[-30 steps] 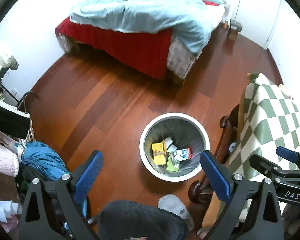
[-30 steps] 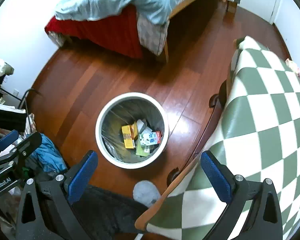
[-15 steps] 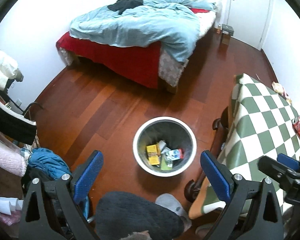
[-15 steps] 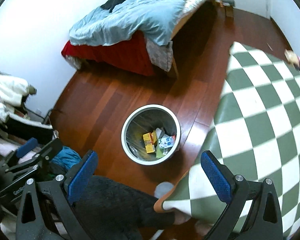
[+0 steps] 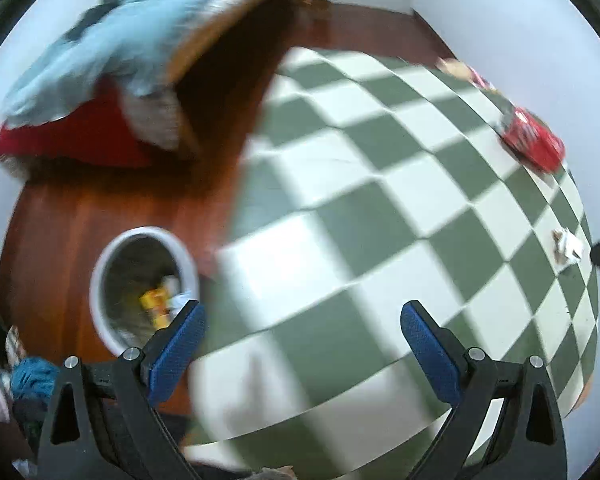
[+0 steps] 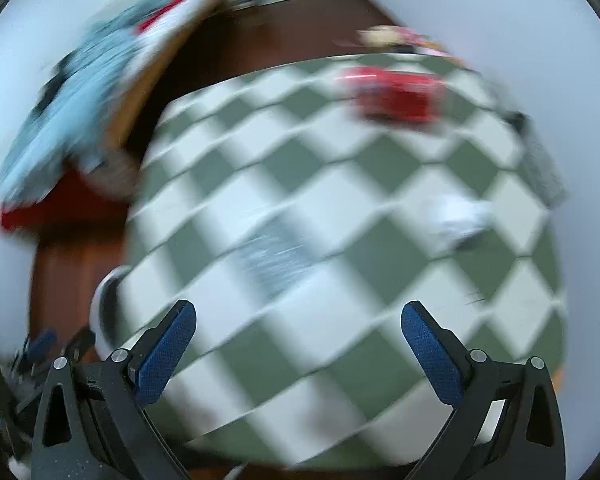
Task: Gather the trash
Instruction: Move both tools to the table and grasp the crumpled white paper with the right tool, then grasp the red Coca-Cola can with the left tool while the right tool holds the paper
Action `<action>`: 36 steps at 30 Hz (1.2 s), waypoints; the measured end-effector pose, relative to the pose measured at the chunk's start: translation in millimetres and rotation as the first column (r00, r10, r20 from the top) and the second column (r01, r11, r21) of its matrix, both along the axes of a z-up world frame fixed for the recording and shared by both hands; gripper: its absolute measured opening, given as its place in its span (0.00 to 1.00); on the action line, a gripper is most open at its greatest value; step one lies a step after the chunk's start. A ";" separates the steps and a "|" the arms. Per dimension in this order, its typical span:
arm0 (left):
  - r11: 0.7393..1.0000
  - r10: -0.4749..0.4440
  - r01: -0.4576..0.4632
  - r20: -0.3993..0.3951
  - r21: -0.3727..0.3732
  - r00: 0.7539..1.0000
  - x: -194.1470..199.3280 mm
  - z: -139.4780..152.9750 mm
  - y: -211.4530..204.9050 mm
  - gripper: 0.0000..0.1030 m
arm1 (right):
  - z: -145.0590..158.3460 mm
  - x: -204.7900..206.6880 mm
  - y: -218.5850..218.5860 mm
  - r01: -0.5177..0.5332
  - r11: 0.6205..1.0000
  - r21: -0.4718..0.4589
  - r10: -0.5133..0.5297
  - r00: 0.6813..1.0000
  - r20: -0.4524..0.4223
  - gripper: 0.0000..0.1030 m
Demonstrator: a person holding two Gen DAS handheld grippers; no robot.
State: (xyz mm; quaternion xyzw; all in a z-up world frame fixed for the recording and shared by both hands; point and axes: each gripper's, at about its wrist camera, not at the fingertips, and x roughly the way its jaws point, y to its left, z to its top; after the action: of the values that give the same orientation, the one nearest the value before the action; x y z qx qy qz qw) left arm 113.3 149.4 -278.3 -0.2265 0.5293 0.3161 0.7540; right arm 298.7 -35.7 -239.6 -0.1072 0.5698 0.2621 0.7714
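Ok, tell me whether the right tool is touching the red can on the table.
Apart. In the right wrist view the right tool is open over the near checkered tablecloth, while the red can lies far across it, many squares between them.

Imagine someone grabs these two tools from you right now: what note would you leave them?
Left hand-held gripper: open, empty, above the checked table.
Right hand-held gripper: open, empty, also above the table.
Bin: on the floor left of the table, already holding some packets.
Left to collect from the table: red can, white scrap, blurred wrappers at the far edge.
Views are motion-blurred; check for other bits.
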 end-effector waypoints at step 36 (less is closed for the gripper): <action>0.235 -0.830 0.957 -0.476 0.173 0.290 338.5 -1.2 -105.5 0.97 | -77.1 243.9 -81.9 0.333 0.941 0.064 -0.305 0.913 -0.271 0.30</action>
State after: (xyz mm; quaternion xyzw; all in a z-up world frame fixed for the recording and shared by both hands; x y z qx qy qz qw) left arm 451.8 43.9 -279.5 0.3422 0.5789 -0.0430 0.7389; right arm 542.6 -117.6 -316.7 0.0644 0.6596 0.1750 0.7281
